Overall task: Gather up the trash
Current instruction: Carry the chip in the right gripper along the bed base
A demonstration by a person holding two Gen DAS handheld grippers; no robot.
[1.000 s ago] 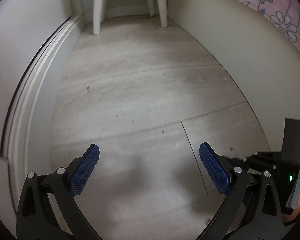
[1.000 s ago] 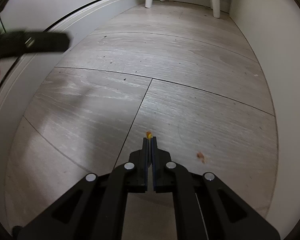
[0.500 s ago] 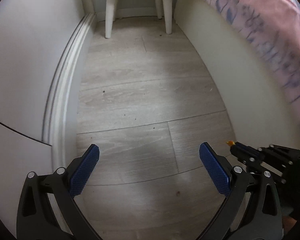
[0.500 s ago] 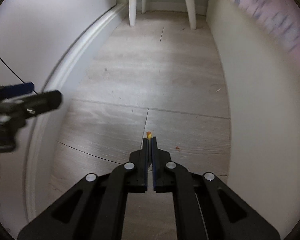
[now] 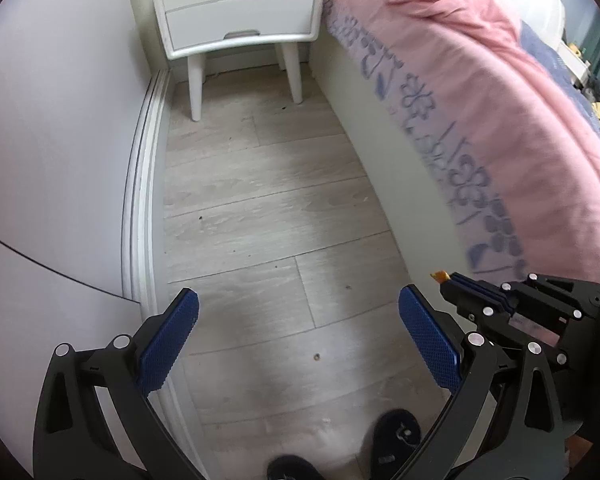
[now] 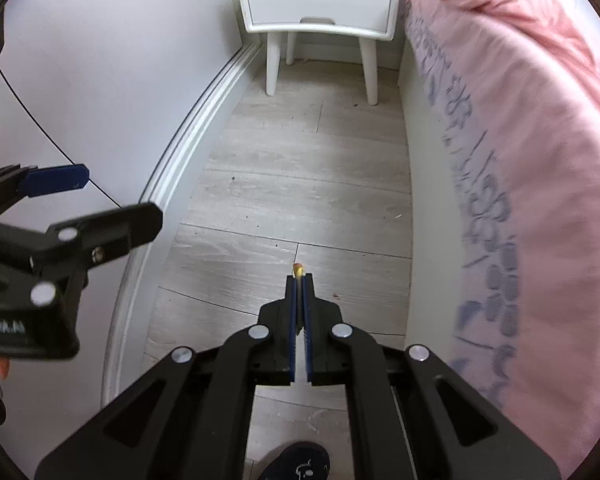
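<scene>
Right gripper (image 6: 299, 280): pinching a small orange scrap (image 6: 298, 269) at the tips, above the wooden floor (image 6: 300, 200).
Left gripper (image 5: 299, 322): holding nothing, jaws standing wide apart.

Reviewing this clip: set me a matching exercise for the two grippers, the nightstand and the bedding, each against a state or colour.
Things:
1. left gripper
2. right gripper
3. nightstand
4. bedspread

States or colours:
A. pink with a blue print
B. jaws wide apart, nothing between them
C. white, on tapered legs
D. shut on a small orange scrap

Pairs: 1-B, 2-D, 3-C, 4-A
</scene>
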